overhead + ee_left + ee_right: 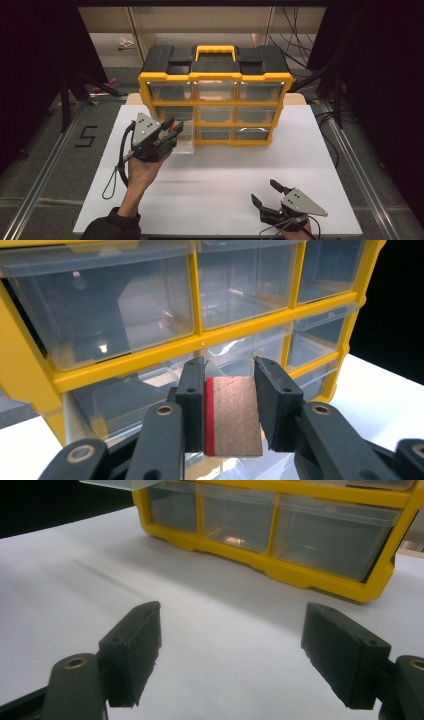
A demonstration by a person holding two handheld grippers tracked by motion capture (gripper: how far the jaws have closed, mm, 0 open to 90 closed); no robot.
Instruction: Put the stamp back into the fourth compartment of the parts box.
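Note:
A yellow and black organizer cabinet (215, 102) with clear drawers stands at the far middle of the white table (220, 170). Its bottom-left drawer (184, 141) is pulled out. My left gripper (171, 126) hovers over that drawer's near end. In the left gripper view the left gripper (231, 364) is shut on a small brown block with a red edge (235, 415), and the pulled-out drawer (120, 402) lies just below and beyond it. My right gripper (264, 190) rests low near the table's front right, open, with nothing between its jaws (235, 612).
A small pale object (232, 541) lies in the middle drawer of the cabinet's bottom row. Bare white table (75, 565) stretches between the right gripper and the cabinet. Dark stands and cables flank the table on both sides.

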